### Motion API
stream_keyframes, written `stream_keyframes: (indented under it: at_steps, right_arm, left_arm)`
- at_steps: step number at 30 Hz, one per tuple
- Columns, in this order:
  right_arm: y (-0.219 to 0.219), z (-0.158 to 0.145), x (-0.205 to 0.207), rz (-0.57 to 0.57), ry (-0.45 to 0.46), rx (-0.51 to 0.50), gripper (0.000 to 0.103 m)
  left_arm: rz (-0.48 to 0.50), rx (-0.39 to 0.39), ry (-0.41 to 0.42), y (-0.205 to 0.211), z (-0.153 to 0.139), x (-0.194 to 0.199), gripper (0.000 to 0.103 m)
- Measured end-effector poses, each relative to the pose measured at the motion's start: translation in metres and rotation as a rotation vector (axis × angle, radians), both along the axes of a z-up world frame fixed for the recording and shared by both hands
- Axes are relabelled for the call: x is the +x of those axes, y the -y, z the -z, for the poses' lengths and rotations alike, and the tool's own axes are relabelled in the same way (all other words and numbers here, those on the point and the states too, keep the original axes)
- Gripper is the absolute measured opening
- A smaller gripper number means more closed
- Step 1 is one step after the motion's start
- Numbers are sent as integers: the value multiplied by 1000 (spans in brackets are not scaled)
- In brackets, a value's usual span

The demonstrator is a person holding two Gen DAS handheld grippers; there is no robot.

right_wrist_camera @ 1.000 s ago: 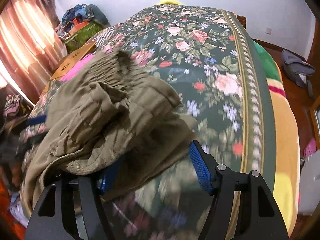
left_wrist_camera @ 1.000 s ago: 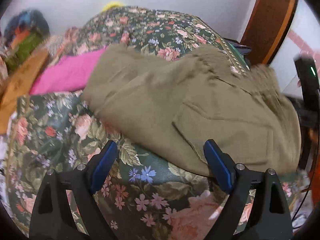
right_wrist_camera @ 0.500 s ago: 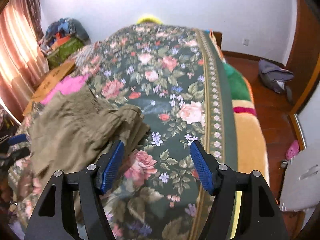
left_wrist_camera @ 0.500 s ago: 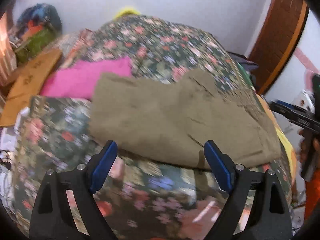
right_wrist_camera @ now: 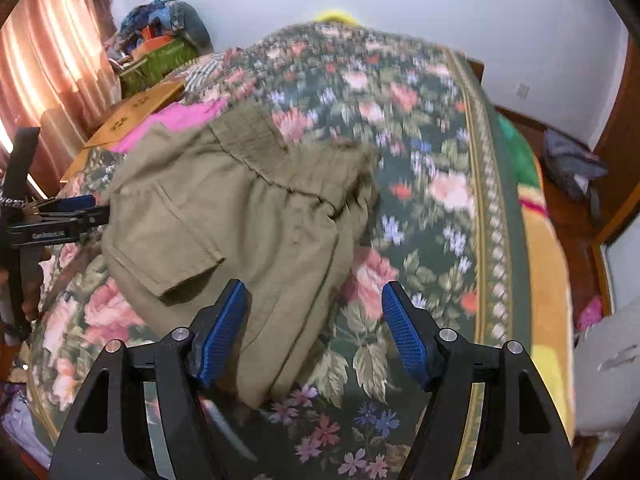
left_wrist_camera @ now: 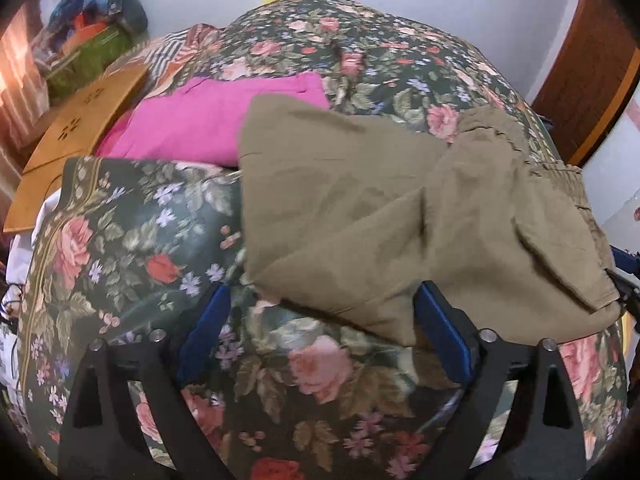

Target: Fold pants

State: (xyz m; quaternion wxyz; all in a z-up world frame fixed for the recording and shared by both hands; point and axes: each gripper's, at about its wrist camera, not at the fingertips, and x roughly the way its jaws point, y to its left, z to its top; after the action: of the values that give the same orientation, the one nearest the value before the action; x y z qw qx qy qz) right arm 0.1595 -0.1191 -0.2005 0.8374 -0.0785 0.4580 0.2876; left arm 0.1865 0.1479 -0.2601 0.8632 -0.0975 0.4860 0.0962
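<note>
The olive-green pants (left_wrist_camera: 380,208) lie loosely folded on the floral bedspread (left_wrist_camera: 120,248), with the gathered waistband at the far right. My left gripper (left_wrist_camera: 320,336) is open and empty, its blue pads at the near edge of the pants. In the right wrist view the pants (right_wrist_camera: 224,216) show a pocket flap and the waistband. My right gripper (right_wrist_camera: 316,332) is open and empty at their near corner. The left gripper also shows there at the left edge (right_wrist_camera: 68,212).
A folded pink garment (left_wrist_camera: 216,120) lies behind the pants. A wooden board (left_wrist_camera: 76,136) and a pile of clothes and bags (left_wrist_camera: 92,40) sit at the far left. The bed's right edge with a yellow-green blanket (right_wrist_camera: 540,240) drops to a wooden floor.
Both grippers have let go of the pants and pulled back, then come in close again to the near edge. The pants now lie flatter on the bed.
</note>
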Motion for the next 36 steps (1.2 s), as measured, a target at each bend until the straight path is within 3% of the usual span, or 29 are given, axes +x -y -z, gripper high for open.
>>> stream_keyframes:
  at_steps: [3,8,14,17,20,24,28,34,36]
  right_arm:
    - [9,-1,4,19,-2,-11,69]
    - [9,-11,-1,13,25,-49,69]
    - [12,-32,10,36,87,-14,71]
    - [8,-37,25,52,115,-15,71]
    - [3,-39,38,64,140,-21,71]
    - [-5,-32,55,68,150,-31,71]
    - [-13,-14,70,63,110,-40,71]
    - [-18,6,77,21,81,-54,70]
    - [-16,6,79,15,80,-52,70]
  left_arm:
    - [-22,-5,-9,-8,2,-7,97]
    - [-75,127,-75,-24,2,-19,88]
    - [-81,49,10,-36,-27,-23,89]
    - [-43,27,59,-32,-43,-3,89]
    - [22,27,58,-26,-46,34,89]
    - [66,43,12,-23,-31,80,89]
    - [32,88,-52,-30,-5,111,89]
    - [-51,45,-51,-64,15,118,90]
    - [-88,64,-43,-76,15,119,90]
